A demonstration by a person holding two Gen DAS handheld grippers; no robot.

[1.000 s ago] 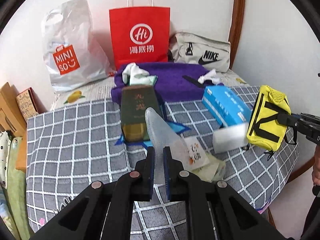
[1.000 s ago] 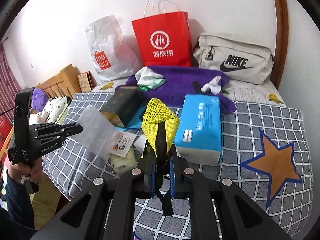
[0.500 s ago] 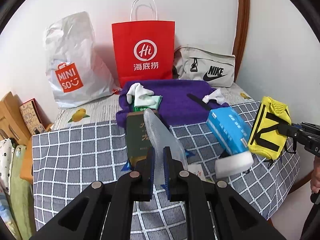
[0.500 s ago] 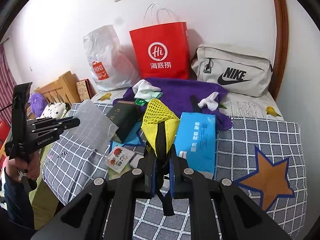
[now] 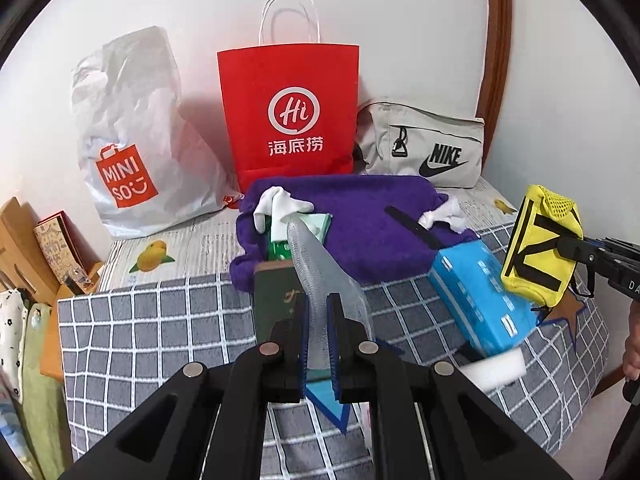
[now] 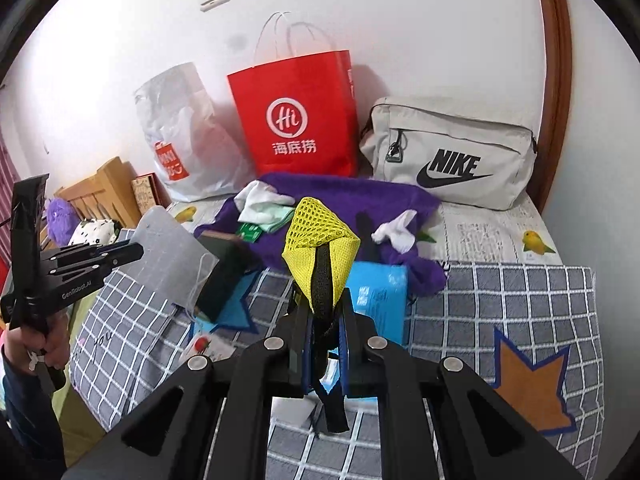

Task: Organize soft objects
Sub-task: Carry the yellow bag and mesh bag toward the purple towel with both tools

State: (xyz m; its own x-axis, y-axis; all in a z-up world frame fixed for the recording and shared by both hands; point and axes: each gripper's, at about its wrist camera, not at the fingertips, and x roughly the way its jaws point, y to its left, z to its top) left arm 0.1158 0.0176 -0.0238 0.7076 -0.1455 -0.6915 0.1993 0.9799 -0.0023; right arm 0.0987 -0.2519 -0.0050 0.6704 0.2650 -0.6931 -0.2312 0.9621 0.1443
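Ahead of both tools, checked bed [image 5: 152,320] with red paper bag [image 5: 288,112] and grey Nike bag [image 6: 452,152] at the wall; only the right view shows the orange star patch [image 6: 532,384]. Left gripper [image 5: 319,344] clamped on clear zip pouch [image 5: 316,264], long axis running forward-up from its jaws. Right gripper [image 6: 326,344] clamped on yellow mesh pouch [image 6: 320,248], standing upright above the jaws, black strap hanging below.
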